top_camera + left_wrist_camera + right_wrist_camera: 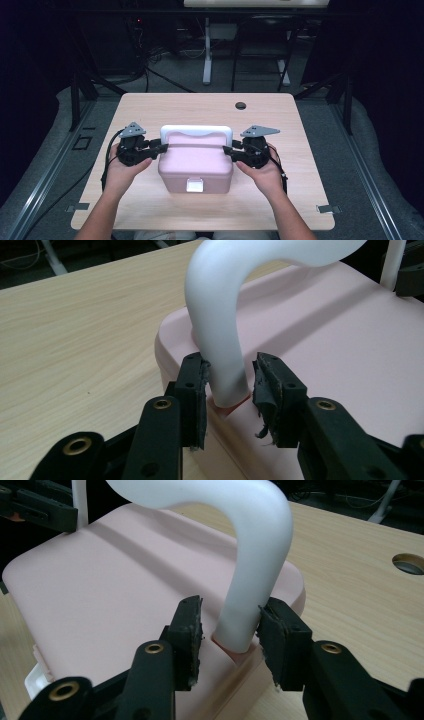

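Pink lidded box [195, 167]: resting flat on the wooden table [150, 107], around its middle and a little toward the person's edge, white latch [195, 185] facing the person. Arching over the far half of the lid, a white handle [196, 131], raised upright, each leg dropping into a pivot at one side of the box.

At the left leg, the left gripper [161, 146]: jaws set astride the leg just above the pivot. Seen along that gripper's own view, one pad [202, 385] against the white plastic, the other pad [262, 385] just beside it with a sliver of gap. Not yet clamped, then; released around the leg rather than grasping it.

At the right leg, the right gripper [227, 150]: the same arrangement mirrored. One pad [267, 630] touching the leg, the other [195, 625] apart from it by a narrow gap. Likewise unclenched, with the leg between the jaws.

Step in hand, as judged: taking hold of the handle at both ends, the approach done and the squeeze unfinished.

Next move, as judged: closing both sets of jaws fully on the legs, evenly, low near the pivots; then either swinging the handle or lifting the box with both hands in step, keeping it level. Worth minding the smooth round plastic and the worn, frayed pads: likely to slip under a light grip.

Farther out, a round cable hole [241, 105] near the table's far edge.
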Available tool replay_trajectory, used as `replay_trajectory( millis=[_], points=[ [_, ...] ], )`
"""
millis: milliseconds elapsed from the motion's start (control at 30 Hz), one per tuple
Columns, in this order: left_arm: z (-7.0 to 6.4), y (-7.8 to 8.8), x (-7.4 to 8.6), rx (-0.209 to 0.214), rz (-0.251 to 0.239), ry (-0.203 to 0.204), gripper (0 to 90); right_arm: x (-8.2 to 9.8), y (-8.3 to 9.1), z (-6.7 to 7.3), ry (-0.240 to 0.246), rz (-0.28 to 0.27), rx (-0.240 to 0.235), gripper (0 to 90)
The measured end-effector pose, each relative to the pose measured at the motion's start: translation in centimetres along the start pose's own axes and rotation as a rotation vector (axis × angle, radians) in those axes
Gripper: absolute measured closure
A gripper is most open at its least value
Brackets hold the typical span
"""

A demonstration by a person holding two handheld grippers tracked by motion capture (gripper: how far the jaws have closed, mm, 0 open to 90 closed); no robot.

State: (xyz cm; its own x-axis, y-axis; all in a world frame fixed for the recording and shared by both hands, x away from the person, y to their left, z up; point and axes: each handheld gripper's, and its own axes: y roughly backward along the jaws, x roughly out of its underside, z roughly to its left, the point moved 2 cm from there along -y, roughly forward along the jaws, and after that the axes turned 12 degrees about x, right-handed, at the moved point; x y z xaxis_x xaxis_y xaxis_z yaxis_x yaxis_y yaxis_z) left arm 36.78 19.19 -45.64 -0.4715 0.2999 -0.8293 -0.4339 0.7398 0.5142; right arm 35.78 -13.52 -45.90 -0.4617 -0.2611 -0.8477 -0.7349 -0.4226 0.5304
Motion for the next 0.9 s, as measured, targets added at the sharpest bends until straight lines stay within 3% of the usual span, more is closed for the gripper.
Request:
replay_trajectory(
  millis=[400, 567, 700, 900],
  points=[
    [-0.05, 0.28, 0.07, 0.009, -0.007, -0.001, 68.6, 0.26, 0.39, 0.12, 0.012, -0.022, 0.004, 66.7],
    [0.53, 0.41, 0.14, 0.037, -0.044, 0.016, 65.2, 0.34, 0.47, 0.25, 0.031, -0.025, -0.001, 68.3],
    [0.51, 0.32, 0.16, 0.042, -0.041, 0.005, 67.1, 0.33, 0.54, 0.3, 0.036, -0.026, -0.002, 69.3],
    [0.13, 0.24, 0.17, 0.014, -0.035, -0.023, 72.1, 0.31, 0.65, 0.25, 0.033, -0.025, -0.008, 69.4]
  ],
)
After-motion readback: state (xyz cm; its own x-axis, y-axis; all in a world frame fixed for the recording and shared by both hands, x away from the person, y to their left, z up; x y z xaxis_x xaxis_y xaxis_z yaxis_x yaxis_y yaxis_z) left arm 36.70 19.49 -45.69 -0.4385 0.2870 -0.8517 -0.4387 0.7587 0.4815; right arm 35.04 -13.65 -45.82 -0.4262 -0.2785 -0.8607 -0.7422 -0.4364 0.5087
